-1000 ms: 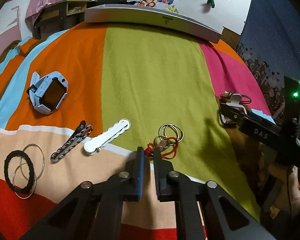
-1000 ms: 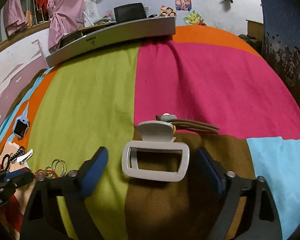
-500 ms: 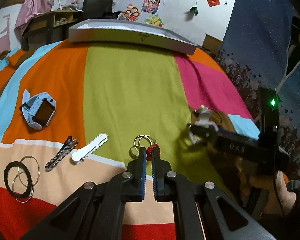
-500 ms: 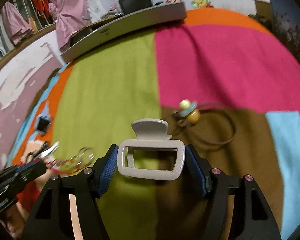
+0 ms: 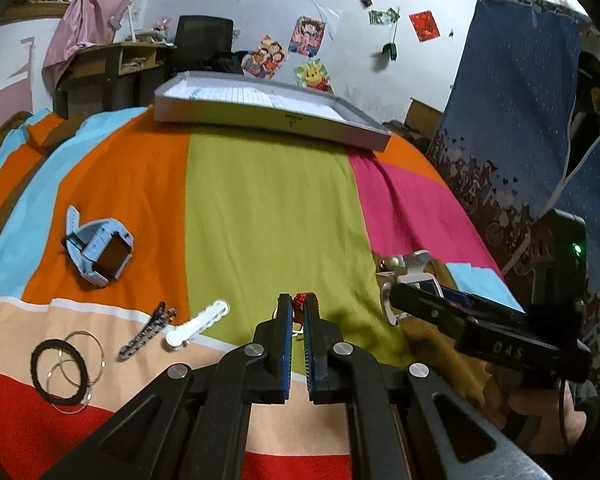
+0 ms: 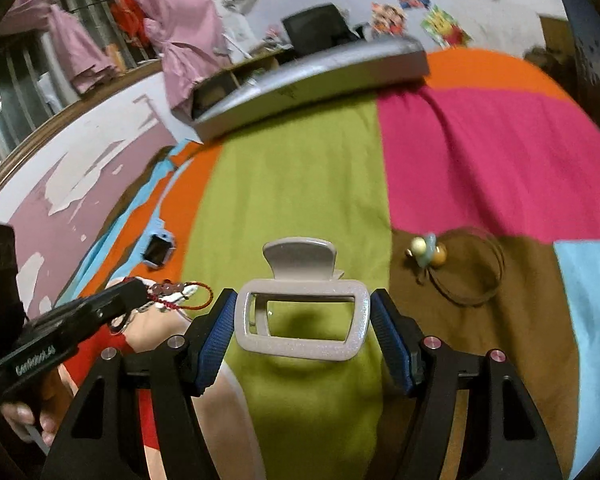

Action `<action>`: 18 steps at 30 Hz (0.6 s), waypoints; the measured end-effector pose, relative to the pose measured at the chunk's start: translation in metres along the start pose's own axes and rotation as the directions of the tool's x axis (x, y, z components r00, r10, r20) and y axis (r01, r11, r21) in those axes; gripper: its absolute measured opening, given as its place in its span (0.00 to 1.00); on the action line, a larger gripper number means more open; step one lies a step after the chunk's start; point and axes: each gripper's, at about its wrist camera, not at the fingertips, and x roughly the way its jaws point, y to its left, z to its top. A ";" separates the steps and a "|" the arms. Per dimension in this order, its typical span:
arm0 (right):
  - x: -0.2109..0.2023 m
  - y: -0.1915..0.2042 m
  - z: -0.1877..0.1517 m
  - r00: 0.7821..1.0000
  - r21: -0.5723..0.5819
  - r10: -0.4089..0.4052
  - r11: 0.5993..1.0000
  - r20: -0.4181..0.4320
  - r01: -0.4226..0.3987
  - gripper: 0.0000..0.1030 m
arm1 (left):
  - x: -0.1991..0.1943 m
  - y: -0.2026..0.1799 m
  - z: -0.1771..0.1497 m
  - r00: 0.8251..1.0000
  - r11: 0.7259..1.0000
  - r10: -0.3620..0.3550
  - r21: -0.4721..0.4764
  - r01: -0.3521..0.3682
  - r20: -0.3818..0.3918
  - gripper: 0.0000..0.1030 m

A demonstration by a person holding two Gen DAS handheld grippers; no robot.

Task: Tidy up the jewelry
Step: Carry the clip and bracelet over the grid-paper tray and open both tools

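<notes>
My left gripper is shut on a red cord bracelet with metal rings, held above the striped bedspread. The right wrist view shows that bracelet dangling from the left gripper's tip. My right gripper is shut on a white rectangular hair claw clip, gripped by its two short ends. The left wrist view has the same clip at the right, in the right gripper. A long grey box lies at the bed's far end.
A blue smartwatch lies on the orange stripe. Near the front left are a black-and-silver hair clip, a white clip, and a black hair tie with thin hoops. A beaded brown cord rests on the brown patch.
The right gripper shut on the white claw clip and lifted it off the bed. The left gripper closed on the red cord bracelet and raised it. Both grippers now sit higher.
</notes>
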 end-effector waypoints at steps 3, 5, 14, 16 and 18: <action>-0.014 0.000 0.007 0.999 -0.037 -0.011 0.999 0.052 0.013 0.61 | -0.008 0.002 0.008 1.000 1.000 0.003 -0.019 -0.002 0.020 0.05; -0.023 -0.002 0.016 0.996 -0.068 -0.029 0.997 0.079 0.035 0.61 | -0.010 0.003 0.018 1.000 1.000 -0.002 -0.029 0.003 0.025 0.05; -0.045 0.007 0.110 0.981 -0.161 -0.021 0.986 0.195 0.053 0.61 | -0.003 0.000 0.132 0.986 1.000 -0.019 0.000 0.019 0.168 0.05; -0.044 0.007 0.141 0.973 -0.161 -0.016 0.985 0.230 0.055 0.61 | 0.002 0.003 0.162 0.979 1.000 -0.027 0.001 0.027 0.203 0.05; -0.038 0.006 0.171 0.966 -0.162 -0.019 0.985 0.258 0.062 0.61 | 0.011 0.006 0.187 0.974 1.000 -0.029 0.000 0.030 0.226 0.05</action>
